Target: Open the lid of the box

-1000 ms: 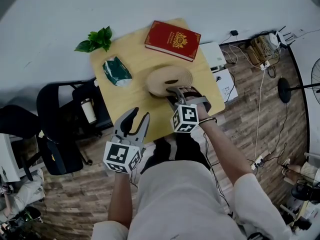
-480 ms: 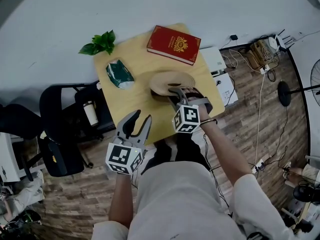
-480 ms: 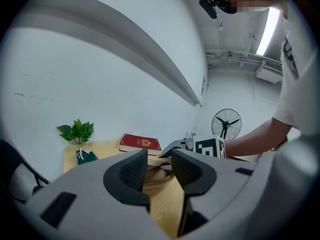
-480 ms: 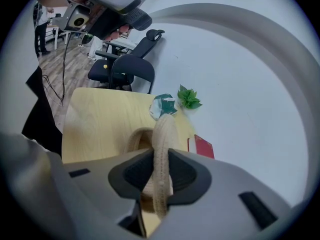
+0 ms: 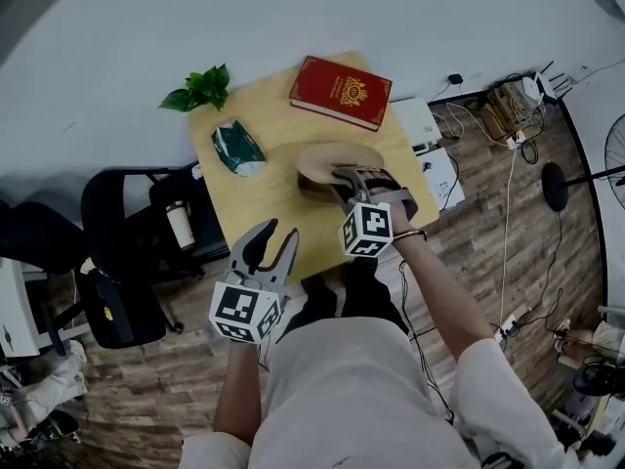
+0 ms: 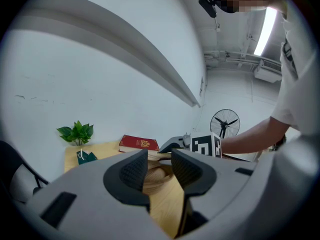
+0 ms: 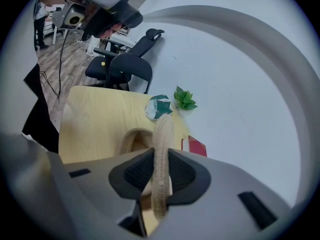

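A round woven box stands on the small wooden table. Its lid is tilted up off the box at the near side. My right gripper has its jaws closing on the lid's rim, and both pads press on it. In the right gripper view the lid stands on edge between that gripper's pads, with the open box behind. My left gripper hangs open over the table's near edge, holding nothing. The left gripper view shows the box beyond that gripper's parted jaws.
On the table lie a red book at the far right, a green pack at the left and a leafy sprig at the far left corner. A black chair stands left of the table. Cables and a white box lie right.
The right gripper has tilted the lid's near edge up off the box, so a dark gap shows beneath it. The left gripper has hardly moved.
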Tool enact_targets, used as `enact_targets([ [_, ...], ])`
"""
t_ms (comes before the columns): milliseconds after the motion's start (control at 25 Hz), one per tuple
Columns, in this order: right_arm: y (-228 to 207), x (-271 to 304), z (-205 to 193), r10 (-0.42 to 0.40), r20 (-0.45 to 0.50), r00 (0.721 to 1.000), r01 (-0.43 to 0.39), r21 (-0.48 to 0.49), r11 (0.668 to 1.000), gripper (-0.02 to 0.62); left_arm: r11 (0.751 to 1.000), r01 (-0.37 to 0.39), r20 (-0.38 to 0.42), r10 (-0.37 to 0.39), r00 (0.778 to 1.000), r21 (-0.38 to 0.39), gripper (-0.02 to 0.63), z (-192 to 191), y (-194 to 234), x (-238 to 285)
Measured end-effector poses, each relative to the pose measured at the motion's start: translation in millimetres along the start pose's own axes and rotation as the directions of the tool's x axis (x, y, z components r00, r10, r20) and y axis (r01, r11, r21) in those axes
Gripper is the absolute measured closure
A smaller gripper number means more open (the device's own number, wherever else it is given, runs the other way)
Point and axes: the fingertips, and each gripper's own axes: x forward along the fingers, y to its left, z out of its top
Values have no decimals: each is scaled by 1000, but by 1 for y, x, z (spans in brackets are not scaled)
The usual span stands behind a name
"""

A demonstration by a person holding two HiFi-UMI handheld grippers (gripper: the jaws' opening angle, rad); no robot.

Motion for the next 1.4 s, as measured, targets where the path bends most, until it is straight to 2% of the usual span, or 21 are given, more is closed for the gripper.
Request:
enact_targets([
  [400, -23, -11, 12, -57, 13, 998, 57, -17, 998, 522, 1000, -6, 16, 6, 1000, 7, 462, 4, 1, -10],
  [880, -30, -49, 25, -93, 88, 992, 90, 34, 995, 523, 1000, -27, 35, 27, 999, 3, 462, 7, -3, -13],
  [1080, -33, -66, 25, -102, 125, 987, 93, 82, 992, 523, 999, -39, 40, 38, 998, 11, 462, 10, -8, -12],
  [1400, -37, -92, 15, -97, 188, 977, 54, 220, 974, 523, 998, -57, 42, 56, 998, 15, 463, 14, -25, -10],
])
